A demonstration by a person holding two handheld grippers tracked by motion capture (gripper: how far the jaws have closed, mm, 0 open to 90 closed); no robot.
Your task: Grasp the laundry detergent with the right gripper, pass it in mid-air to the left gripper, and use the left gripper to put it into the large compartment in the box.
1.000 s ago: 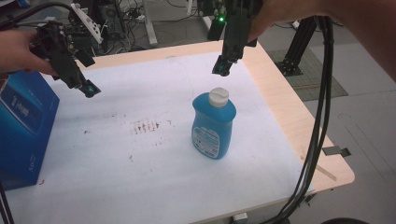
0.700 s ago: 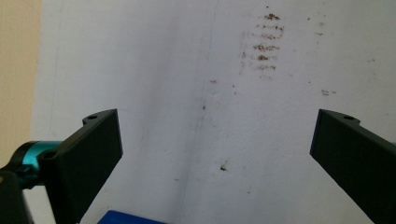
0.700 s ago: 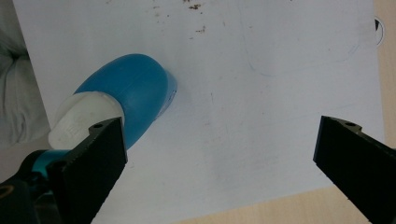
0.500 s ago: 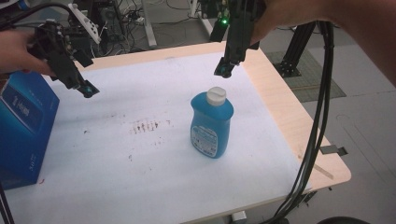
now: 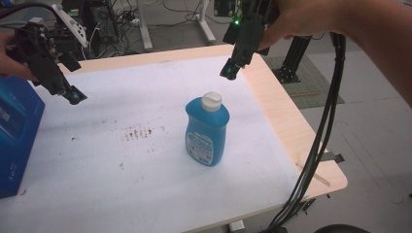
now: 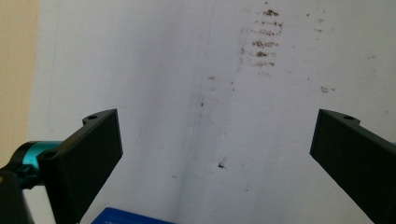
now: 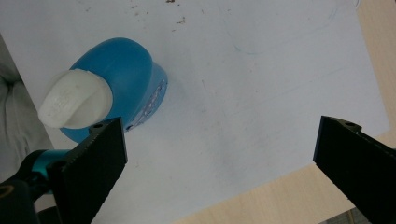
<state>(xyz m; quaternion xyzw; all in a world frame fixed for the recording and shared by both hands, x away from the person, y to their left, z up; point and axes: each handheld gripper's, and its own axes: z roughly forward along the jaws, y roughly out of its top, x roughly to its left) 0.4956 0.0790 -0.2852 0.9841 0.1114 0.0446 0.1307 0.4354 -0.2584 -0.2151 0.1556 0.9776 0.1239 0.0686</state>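
Since a second ago my right gripper (image 5: 228,74) has hardly shifted, holding above the far side of the table (image 5: 272,102), and the bottle (image 5: 206,130) has stayed put; my left gripper (image 5: 74,95) also hangs where it was, at the left near the box (image 5: 14,136).

I see the bottle standing upright on the white sheet (image 5: 121,160), roughly mid-table, a little right of centre. It sits nearer to me than my right gripper and below it, well apart from the jaws. In the right gripper view the bottle (image 7: 116,79) lies at the left, just past the left jaw, not between the two; I look down on its white cap (image 7: 74,100). Its long axis runs vertically, cap (image 5: 212,101) up, with the label (image 5: 199,145) facing toward my side of the table.

My right gripper (image 7: 219,154) has its jaws spread wide with nothing between them. My left gripper (image 6: 215,149) is likewise spread wide and empty, over bare sheet (image 6: 187,70) with brown marks (image 6: 261,42) on it, and a blue edge of the box (image 6: 126,217) at the bottom. In the high view those marks (image 5: 138,132) lie left of the bottle, near it.
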